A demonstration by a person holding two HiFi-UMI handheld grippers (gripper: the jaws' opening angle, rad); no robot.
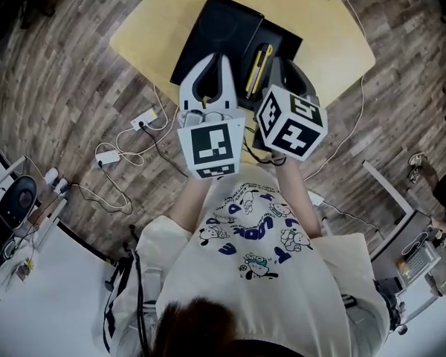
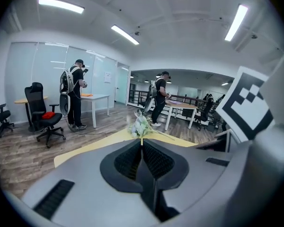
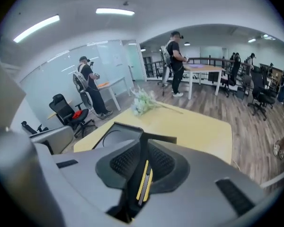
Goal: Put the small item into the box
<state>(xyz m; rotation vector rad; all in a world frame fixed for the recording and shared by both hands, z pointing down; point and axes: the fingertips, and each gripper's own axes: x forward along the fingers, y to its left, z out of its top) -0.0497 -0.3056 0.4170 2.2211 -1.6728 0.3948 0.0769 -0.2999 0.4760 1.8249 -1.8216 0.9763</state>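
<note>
Clearly the right gripper (image 3: 143, 143) is pinched narrow on the yellow cutter (image 3: 143, 179), held just above the open black box (image 1: 221, 30) on the table (image 1: 145, 32). The left gripper (image 2: 142, 144) hangs beside it, jaws together on nothing. Best to lower the cutter well inside the box walls, lengthwise, and let go only once it nearly rests.

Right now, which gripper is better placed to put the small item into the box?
Right: the right gripper grips the yellow cutter in its jaws, with the black box just ahead. The left gripper is shut and empty.
</note>
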